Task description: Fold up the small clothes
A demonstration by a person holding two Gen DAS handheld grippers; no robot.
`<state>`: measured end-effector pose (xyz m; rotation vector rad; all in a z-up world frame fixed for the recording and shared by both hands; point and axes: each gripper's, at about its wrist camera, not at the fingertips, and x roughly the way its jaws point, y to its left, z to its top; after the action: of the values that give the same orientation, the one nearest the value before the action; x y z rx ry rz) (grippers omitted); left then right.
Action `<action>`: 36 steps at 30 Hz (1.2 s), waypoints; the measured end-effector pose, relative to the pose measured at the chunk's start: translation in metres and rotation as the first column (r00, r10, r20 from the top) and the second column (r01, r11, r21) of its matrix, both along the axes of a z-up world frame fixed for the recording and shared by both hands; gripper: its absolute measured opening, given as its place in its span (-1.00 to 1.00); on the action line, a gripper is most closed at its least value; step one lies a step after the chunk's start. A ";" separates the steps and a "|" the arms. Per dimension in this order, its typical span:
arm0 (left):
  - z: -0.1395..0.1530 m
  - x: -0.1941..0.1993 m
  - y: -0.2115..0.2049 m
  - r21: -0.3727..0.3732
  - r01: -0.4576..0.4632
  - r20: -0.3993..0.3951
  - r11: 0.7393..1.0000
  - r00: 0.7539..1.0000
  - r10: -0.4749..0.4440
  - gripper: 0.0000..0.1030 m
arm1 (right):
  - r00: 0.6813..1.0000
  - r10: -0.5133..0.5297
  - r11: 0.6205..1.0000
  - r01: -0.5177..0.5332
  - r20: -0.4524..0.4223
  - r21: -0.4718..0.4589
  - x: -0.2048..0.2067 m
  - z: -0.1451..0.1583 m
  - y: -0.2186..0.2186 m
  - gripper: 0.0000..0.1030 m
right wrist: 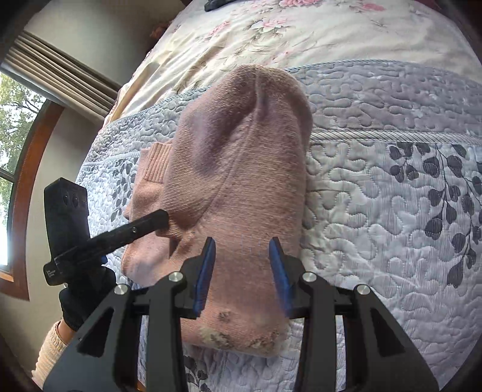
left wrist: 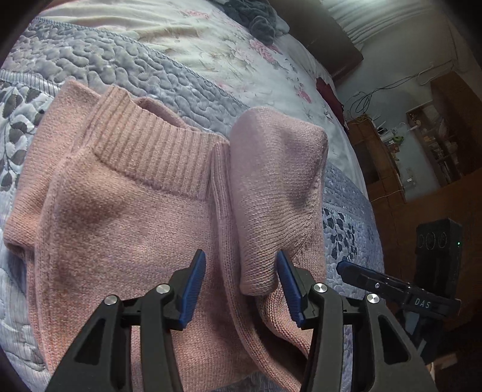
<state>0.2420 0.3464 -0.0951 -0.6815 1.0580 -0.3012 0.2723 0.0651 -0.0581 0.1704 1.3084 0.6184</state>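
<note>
A pink knitted sweater [left wrist: 135, 226] lies on the quilted bedspread [left wrist: 120, 69], its ribbed collar [left wrist: 150, 144] facing up. A folded-over sleeve [left wrist: 271, 181] rests on its right side. My left gripper [left wrist: 241, 271] is open, and the sleeve's end lies between its blue pads without being pinched. In the right wrist view the sweater [right wrist: 241, 150] is a long folded bundle. My right gripper [right wrist: 242, 250] hovers open over its near end. The left gripper [right wrist: 150, 221] touches the bundle's left side. The right gripper [left wrist: 343, 267] sits just off the sweater's right edge.
A floral sheet [left wrist: 226, 51] covers the far bed, with a grey garment [left wrist: 259, 18] on it. Wooden cabinets [left wrist: 421, 150] stand past the bed's right edge. A window [right wrist: 18, 135] lies to the left, and a gloved hand [right wrist: 81, 295] holds the left gripper.
</note>
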 end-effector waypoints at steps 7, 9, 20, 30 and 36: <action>-0.011 0.013 -0.017 0.005 -0.011 -0.020 1.000 1.000 0.012 -0.03 | 0.999 -0.019 1.000 0.019 -0.034 -0.003 -0.003 -0.030 -0.018 -0.27; -0.010 0.015 -0.021 0.000 -0.012 -0.018 1.000 1.000 0.012 -0.03 | 0.999 -0.025 1.000 0.025 -0.041 0.001 -0.003 -0.035 -0.024 -0.27; 0.001 0.020 -0.037 0.017 -0.026 0.010 1.000 1.000 0.026 -0.59 | 0.997 -0.038 0.999 0.039 -0.062 0.013 -0.011 -0.042 -0.051 -0.27; 0.075 -0.009 0.015 0.017 -0.090 0.169 0.996 0.982 0.086 -0.71 | 0.999 -0.040 0.998 0.041 -0.033 0.038 -0.024 -0.013 -0.060 -0.27; 0.091 -0.026 0.077 0.084 -0.153 0.187 0.985 0.973 0.135 -0.72 | 1.000 0.012 0.998 -0.011 -0.018 0.066 -0.033 -0.003 -0.033 -0.27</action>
<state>0.2162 0.4230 -0.0042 -0.6274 0.8400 -0.1803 0.2391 0.0322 -0.0607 0.2232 1.3086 0.6711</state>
